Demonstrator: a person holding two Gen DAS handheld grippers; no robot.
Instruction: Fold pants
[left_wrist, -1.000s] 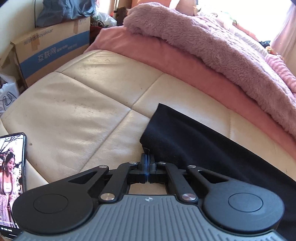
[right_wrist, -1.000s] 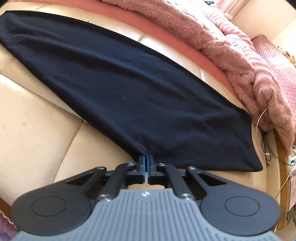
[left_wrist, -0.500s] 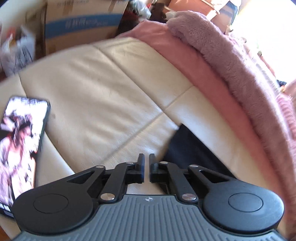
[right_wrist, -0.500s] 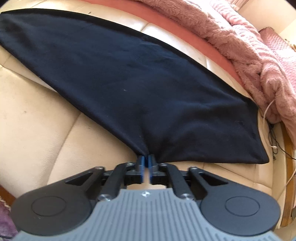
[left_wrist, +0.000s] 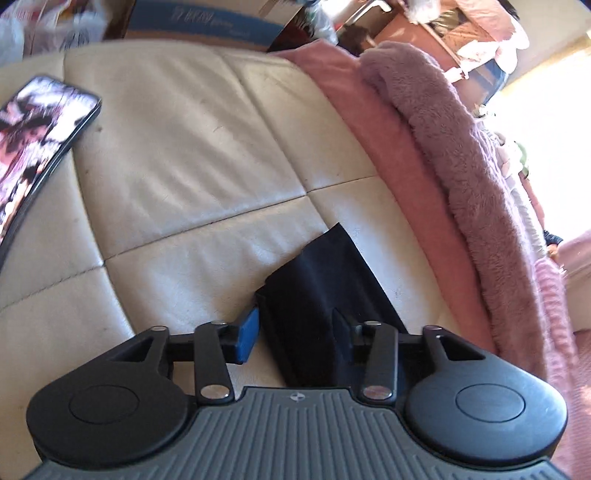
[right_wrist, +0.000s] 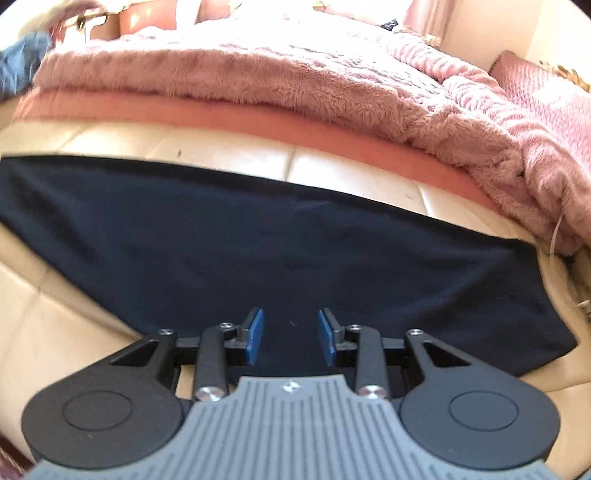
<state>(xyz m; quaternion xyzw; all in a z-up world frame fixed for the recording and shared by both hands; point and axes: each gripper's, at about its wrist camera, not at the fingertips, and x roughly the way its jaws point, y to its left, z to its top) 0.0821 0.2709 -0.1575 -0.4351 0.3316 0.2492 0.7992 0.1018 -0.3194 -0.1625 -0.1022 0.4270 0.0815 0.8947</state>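
Observation:
The black pants (right_wrist: 258, 251) lie flat across the cream leather cushions (right_wrist: 74, 332), folded lengthwise. In the left wrist view one narrow end of the pants (left_wrist: 325, 280) lies between my open fingers. My left gripper (left_wrist: 293, 332) is open over that end, not gripping it. My right gripper (right_wrist: 290, 336) is open just above the near edge of the pants, its blue pads (right_wrist: 255, 336) apart and empty.
A fluffy pink blanket (right_wrist: 295, 81) and a salmon sheet (left_wrist: 388, 155) run along the far side. A phone (left_wrist: 33, 147) with a lit screen lies at the left of the cushions. A cardboard box (left_wrist: 207, 22) stands beyond the cushion. White cables (right_wrist: 557, 236) hang at right.
Both grippers were shut on the pants' edge and have opened, letting the fabric go. The left view has swung left and the right gripper has tipped up toward the blanket.

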